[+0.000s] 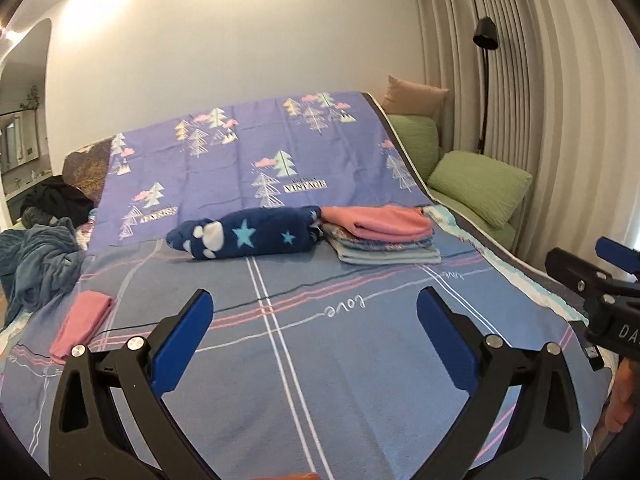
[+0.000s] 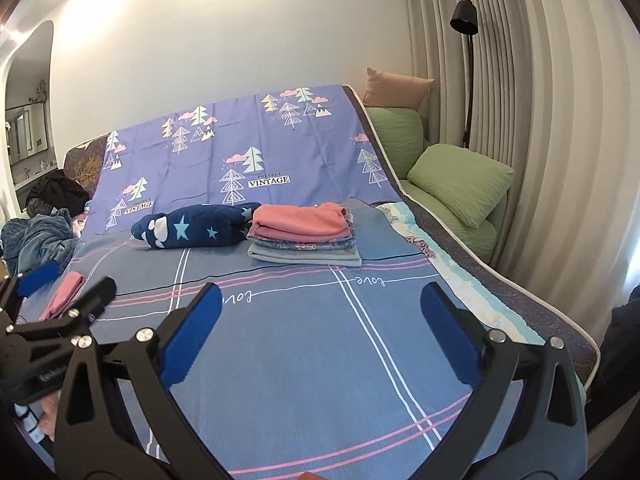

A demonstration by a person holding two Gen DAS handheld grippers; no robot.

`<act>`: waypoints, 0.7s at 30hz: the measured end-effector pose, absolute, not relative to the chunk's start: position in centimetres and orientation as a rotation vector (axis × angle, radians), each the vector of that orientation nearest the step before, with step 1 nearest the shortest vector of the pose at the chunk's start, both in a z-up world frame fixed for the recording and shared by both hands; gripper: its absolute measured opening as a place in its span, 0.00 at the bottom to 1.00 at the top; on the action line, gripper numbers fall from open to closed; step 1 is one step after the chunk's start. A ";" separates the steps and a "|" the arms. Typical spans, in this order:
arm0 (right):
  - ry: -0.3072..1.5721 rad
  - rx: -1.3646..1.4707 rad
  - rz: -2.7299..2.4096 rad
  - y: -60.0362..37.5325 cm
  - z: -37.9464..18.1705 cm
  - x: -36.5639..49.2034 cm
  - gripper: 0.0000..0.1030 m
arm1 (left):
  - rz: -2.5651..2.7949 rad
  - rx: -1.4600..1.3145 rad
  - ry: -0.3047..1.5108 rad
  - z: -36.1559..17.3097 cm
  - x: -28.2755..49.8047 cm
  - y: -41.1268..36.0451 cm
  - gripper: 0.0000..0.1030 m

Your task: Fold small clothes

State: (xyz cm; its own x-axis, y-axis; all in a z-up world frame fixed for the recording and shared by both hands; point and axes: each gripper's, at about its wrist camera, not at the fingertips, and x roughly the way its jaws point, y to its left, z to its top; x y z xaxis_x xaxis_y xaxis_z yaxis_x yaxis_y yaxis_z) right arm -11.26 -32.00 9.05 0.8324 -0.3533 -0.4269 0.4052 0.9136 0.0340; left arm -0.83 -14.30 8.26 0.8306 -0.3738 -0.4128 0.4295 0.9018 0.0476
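A stack of folded small clothes [image 1: 380, 236] with a pink piece on top lies on the blue striped bed sheet [image 1: 320, 360]; it also shows in the right wrist view [image 2: 304, 236]. A folded pink cloth [image 1: 82, 326] lies apart at the left, also in the right wrist view [image 2: 64, 294]. A rolled navy star-print fleece [image 1: 248, 236] lies left of the stack. My left gripper [image 1: 314, 304] is open and empty above the sheet. My right gripper [image 2: 322, 300] is open and empty, to the right of the left one.
A purple tree-print sheet [image 1: 260, 152] leans up at the back. Crumpled blue and dark clothes [image 1: 40, 264] lie at the bed's left. Green pillows [image 1: 476, 184], a floor lamp [image 1: 485, 80] and curtains stand at the right.
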 end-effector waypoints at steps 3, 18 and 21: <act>0.427 0.123 -0.402 -31.9 9.1 -11.6 0.98 | -0.428 0.126 0.396 8.9 -1.3 -13.8 0.99; 0.422 0.128 -0.400 -31.8 9.2 -12.3 0.98 | -0.469 0.106 0.391 9.5 -3.3 -13.8 0.99; 0.424 0.132 -0.404 -31.8 9.1 -12.3 0.98 | -0.470 0.106 0.396 9.4 -3.3 -13.9 0.99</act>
